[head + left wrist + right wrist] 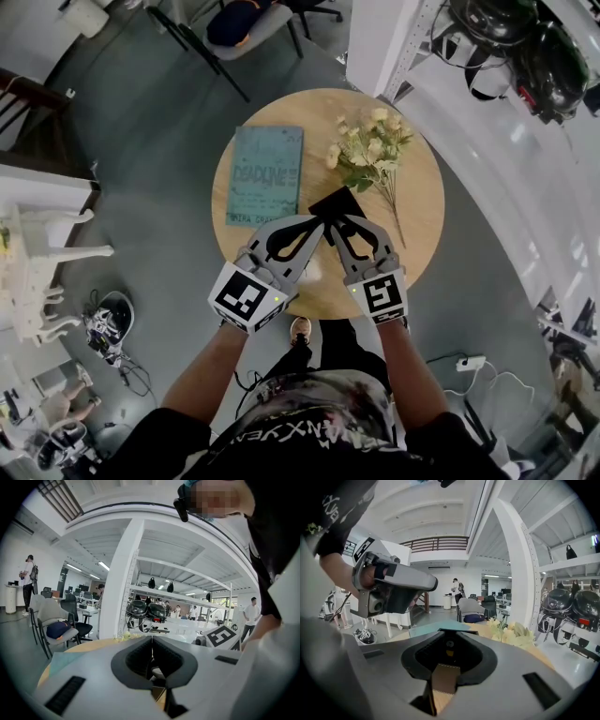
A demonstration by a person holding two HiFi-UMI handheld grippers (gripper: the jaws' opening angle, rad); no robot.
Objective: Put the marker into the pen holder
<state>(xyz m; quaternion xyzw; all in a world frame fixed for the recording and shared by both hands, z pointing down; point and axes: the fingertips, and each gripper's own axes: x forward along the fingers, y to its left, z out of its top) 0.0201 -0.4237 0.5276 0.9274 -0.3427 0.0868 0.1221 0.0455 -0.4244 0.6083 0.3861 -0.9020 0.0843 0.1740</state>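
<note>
Black and boxy, the pen holder (339, 201) stands on the wooden table (417, 220), and the right gripper (446, 634), jaws slightly apart and seemingly clamped on the dark marker (448, 645), hangs at its near edge, probably to drop it in, while the left gripper (151, 640), jaws together and empty, rests alongside.

Teal book (266, 175), lying just ahead of the left gripper (313, 221): cover is showing "DEADLINE" in large letters, with "MIRA GRANT" running small beneath it.

Book (267, 175) fills table (424, 202) left, flowers (368, 150) right; bare wood between, pen holder (333, 201) blocking near end.
</note>
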